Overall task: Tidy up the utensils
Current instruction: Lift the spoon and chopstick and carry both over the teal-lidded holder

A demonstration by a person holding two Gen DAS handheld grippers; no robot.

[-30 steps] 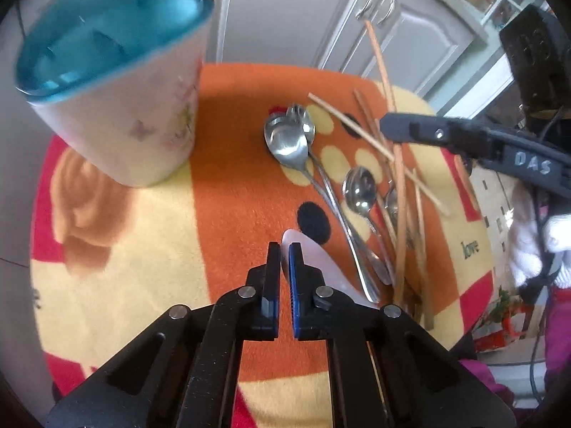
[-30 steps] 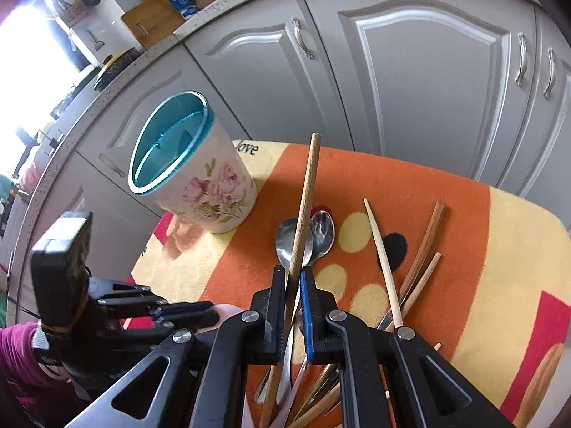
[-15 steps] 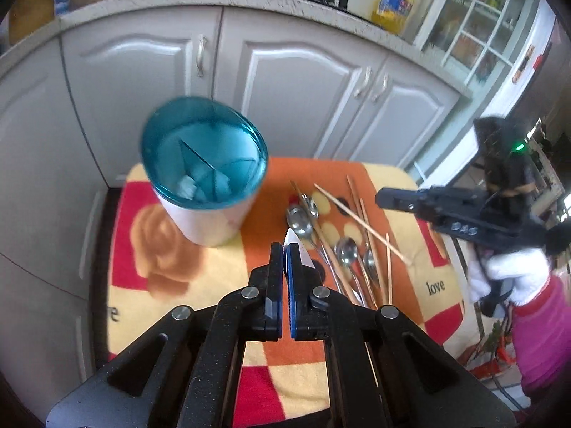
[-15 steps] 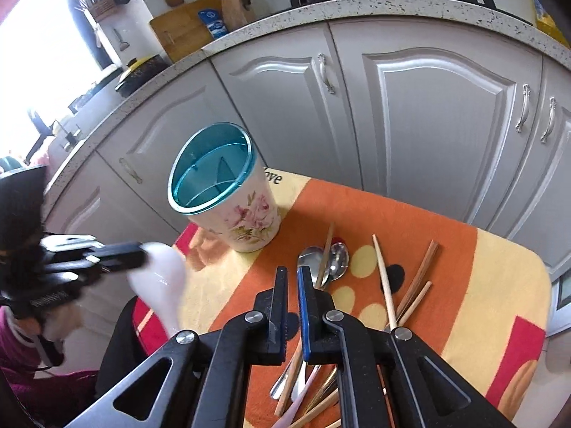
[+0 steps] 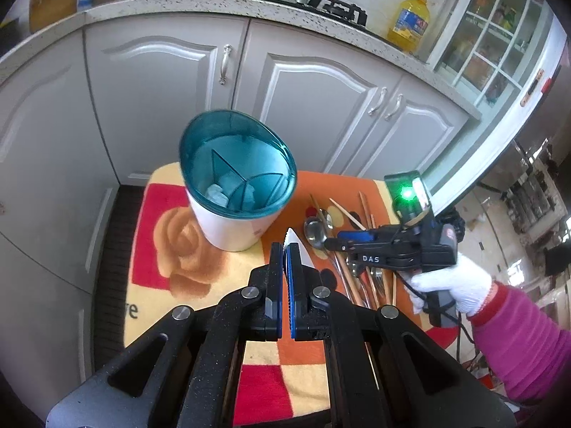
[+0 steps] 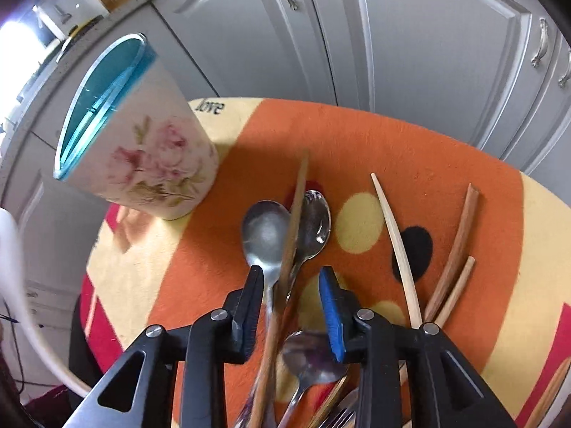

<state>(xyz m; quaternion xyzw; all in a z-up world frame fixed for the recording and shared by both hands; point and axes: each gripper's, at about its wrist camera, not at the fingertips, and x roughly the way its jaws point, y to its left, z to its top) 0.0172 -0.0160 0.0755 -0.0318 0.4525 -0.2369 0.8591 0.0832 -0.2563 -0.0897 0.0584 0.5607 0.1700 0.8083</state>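
Note:
My left gripper [image 5: 284,249] is shut on a white plastic utensil [image 5: 298,246] and holds it high above the mat, just right of the floral holder with the teal divided insert [image 5: 237,174]. My right gripper [image 6: 292,274] is open, low over the mat, its jaws either side of a brown chopstick [image 6: 294,214] and metal spoons [image 6: 266,235]. The right gripper also shows in the left wrist view [image 5: 332,242]. The holder stands at the left in the right wrist view [image 6: 135,149]. The white utensil shows at that view's left edge [image 6: 14,271].
Several chopsticks [image 6: 392,235] and spoons lie across the orange and yellow mat [image 6: 410,149]. A fork's tines show at the bottom [image 6: 339,419]. Grey cabinet doors [image 5: 314,100] stand behind the table. A gloved hand [image 5: 449,281] holds the right gripper.
My left gripper rose higher with the white utensil, over toward the holder. My right gripper dropped back to the mat and opened around the chopstick.

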